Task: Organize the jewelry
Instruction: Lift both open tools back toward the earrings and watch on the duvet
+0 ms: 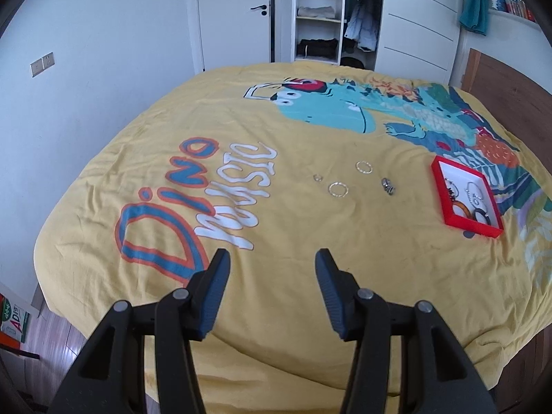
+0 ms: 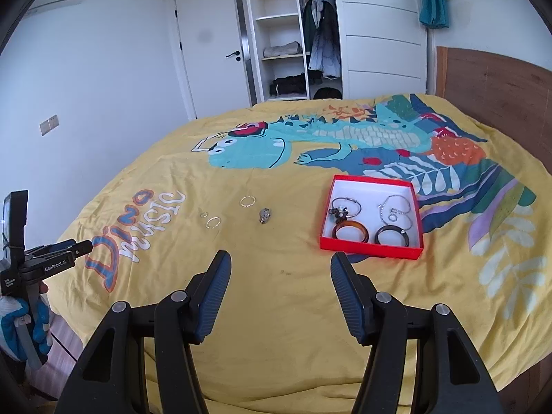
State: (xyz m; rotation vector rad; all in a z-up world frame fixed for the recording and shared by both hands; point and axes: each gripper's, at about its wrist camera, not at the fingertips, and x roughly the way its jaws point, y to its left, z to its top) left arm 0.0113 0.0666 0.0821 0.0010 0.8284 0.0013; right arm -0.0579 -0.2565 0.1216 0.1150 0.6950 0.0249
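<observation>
Left wrist view
Room: white walls, a white door (image 1: 238, 13) and an open wardrobe (image 1: 331, 13) with folded clothes and hanging coats stood behind the bed; a wooden headboard (image 1: 510, 82) showed at the right.
Bed: a yellow bedspread (image 1: 276, 310) with a teal dinosaur print and the words "Dino Music" covered it.
Loose jewelry: a small ring (image 1: 317, 177) lay near two thin hoops, one closer (image 1: 338, 189) and one farther back (image 1: 364, 167); a dark beaded piece (image 1: 388, 186) lay just right of them; all rested apart on the bedspread, left of the box.
Red box (image 1: 437, 186): open and white inside, it sat to the right on the bedspread; it held bangles and chain bracelets, too small here to tell one from another.
Left gripper (image 1: 272, 258): its jaws stood apart with nothing between them, above the near part of the bedspread, well short of the jewelry.

Right wrist view
Bed: the same bedspread filled the view; the loose pieces lay mid-left, the box mid-right.
Red box contents: an amber bangle (image 2: 349, 233) and a dark bangle (image 2: 393, 235) lay side by side at the near wall; two silver chain bracelets (image 2: 396, 208) and a clustered charm lay behind them.
Right gripper (image 2: 280, 260): its jaws stood apart and empty, the right finger's tip near the box's near wall.
Person: a hand in a blue and white glove (image 2: 20, 324) held the left gripper at the left edge, beside the bed's corner.
</observation>
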